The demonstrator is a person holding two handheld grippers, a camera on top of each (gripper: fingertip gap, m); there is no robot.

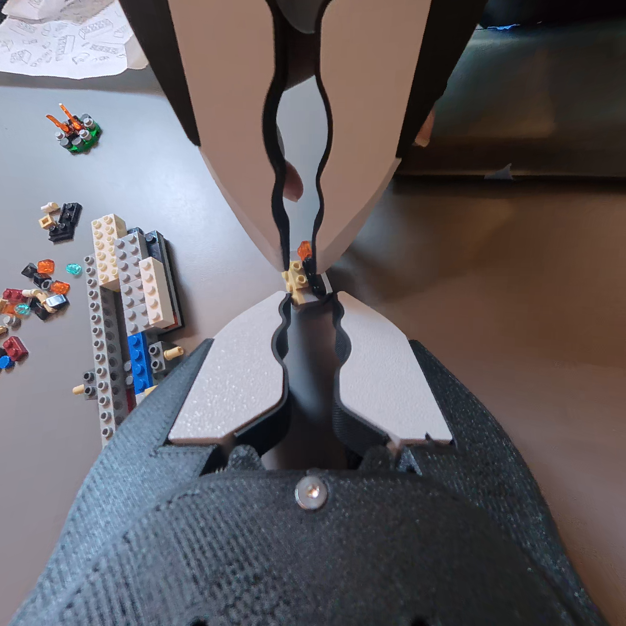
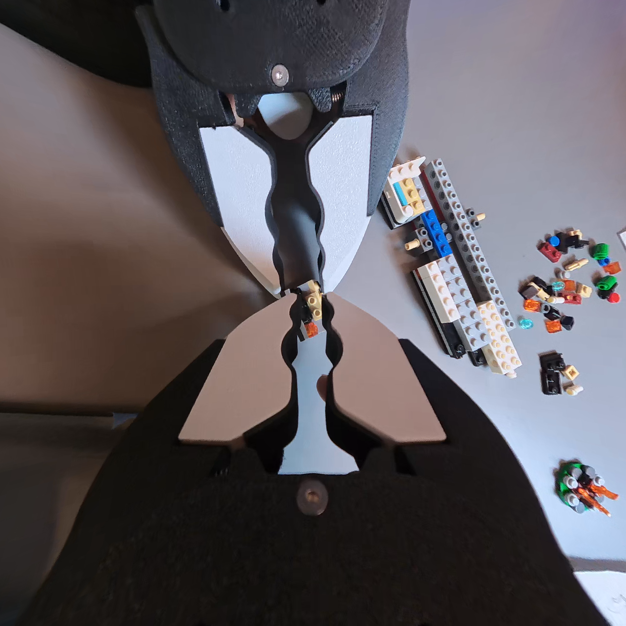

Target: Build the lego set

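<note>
Both grippers, left [image 1: 310, 298] and right [image 2: 310, 316], pinch one tiny brick cluster [image 1: 303, 276]: light, stiff, liable to snap apart unless held by its flat sides.

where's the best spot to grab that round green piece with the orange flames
Take the round green piece by its green base rim, coming straight down with the claw fingers on opposite edges. It sits flat and alone on the table; the orange flames jut out to one side, so close across the other axis.
</note>
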